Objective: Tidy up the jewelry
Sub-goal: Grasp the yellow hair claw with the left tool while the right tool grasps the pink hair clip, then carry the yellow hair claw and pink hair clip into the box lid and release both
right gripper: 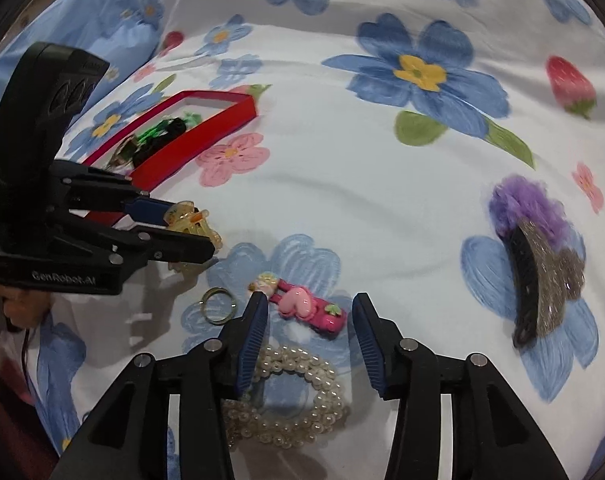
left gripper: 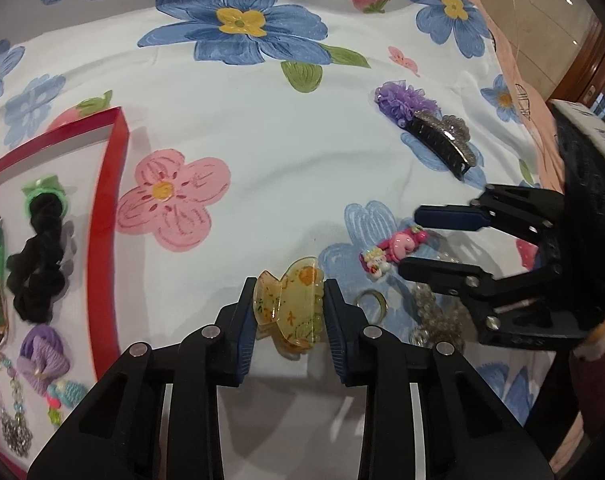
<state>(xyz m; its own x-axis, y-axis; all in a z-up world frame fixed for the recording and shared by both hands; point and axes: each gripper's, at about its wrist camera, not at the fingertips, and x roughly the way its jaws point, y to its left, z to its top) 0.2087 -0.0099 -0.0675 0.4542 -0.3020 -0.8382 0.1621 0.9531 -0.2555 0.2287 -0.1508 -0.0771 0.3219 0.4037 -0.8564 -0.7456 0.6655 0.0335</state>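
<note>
Yellow hair claw (left gripper: 290, 304) upright, clamped in left gripper (left gripper: 290, 312); right gripper (right gripper: 310, 344) open.

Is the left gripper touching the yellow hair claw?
Touching. The left wrist view shows the left gripper with both blue pads pressed on the sides of the yellow claw, no gap showing.

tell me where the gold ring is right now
The gold ring lies flat on the flowered sheet, low and left of centre in the right wrist view, just left of the pink hair clip.
</note>
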